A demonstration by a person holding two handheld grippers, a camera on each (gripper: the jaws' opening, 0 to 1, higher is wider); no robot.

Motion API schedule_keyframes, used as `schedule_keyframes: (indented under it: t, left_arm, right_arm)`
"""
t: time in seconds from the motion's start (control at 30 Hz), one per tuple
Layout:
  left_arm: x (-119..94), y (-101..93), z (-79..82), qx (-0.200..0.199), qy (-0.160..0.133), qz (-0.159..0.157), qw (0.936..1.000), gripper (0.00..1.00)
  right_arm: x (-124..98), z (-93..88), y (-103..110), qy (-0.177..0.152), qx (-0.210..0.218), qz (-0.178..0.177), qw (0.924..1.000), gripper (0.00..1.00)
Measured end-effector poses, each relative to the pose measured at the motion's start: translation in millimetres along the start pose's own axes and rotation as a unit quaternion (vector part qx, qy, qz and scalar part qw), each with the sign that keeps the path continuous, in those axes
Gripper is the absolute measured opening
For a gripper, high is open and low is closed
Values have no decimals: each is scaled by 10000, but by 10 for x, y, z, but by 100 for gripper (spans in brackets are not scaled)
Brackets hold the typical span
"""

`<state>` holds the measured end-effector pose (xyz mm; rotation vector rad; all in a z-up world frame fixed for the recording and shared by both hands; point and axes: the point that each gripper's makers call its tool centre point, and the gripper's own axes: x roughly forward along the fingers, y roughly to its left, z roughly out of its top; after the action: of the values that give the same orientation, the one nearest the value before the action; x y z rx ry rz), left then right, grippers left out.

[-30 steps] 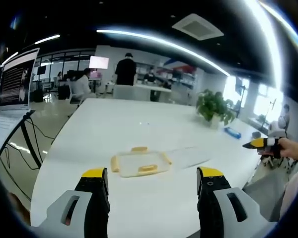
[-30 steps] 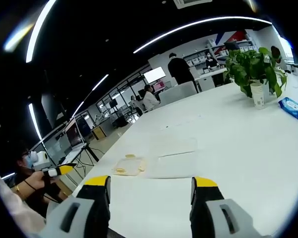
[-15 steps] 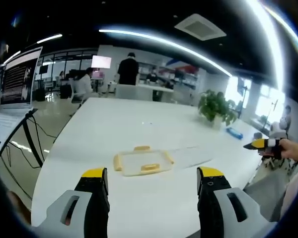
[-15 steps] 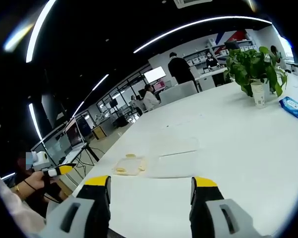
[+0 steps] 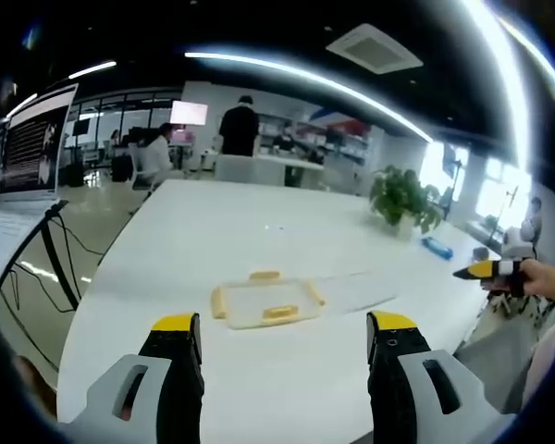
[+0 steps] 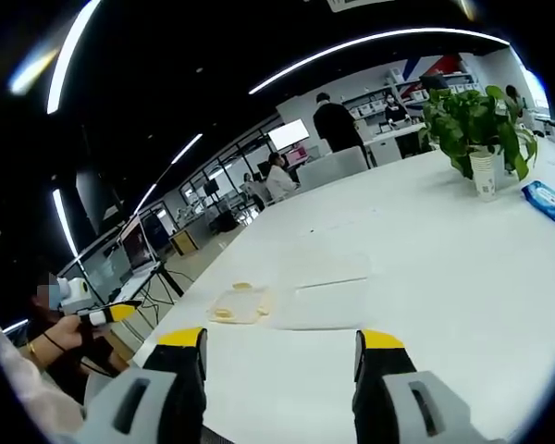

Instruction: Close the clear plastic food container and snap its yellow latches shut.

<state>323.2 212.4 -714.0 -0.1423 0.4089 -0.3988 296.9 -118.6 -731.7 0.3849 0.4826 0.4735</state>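
Left claw [image 5: 279, 338] spread wide, nothing in it, hanging over the near edge of the long white counter [image 5: 259, 231]. Right claw [image 6: 279, 351] likewise gaping and empty, also back at the counter's edge, well apart from the work. In the left gripper view that right claw shows off to the side as a yellow tip in the person's hand [image 5: 527, 276].

Next out: the clear plastic food container [image 5: 347, 289] with its lid [image 5: 262, 302], flat, clear, yellow latches on the rim, lying open beside the base on the counter. In the right gripper view the pair sits mid-counter, lid [image 6: 240, 303] to one side, base [image 6: 322, 303] just beside it.

Step in hand, as I judge it: approach, nothing touched yet. Next move calls for bringing both claws in, swinging the lid over the base, seating it square, then pressing each latch down.

Farther: blue wipes packet [image 6: 547, 201], potted green plant in a white cup [image 6: 472, 129]. Beyond, people at desks, a screen on a stand [image 5: 23, 176].

Writing: screen text too small to read; no brand legible.
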Motion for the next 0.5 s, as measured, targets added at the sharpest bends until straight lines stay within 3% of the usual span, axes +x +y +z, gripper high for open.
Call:
schedule_keyframes:
  t: [0.5]
  left_arm:
    - [114,0,-19,26,147,-64,9999,71]
  right_arm:
    - [99,31,-47,32,-11,-24,10000,63]
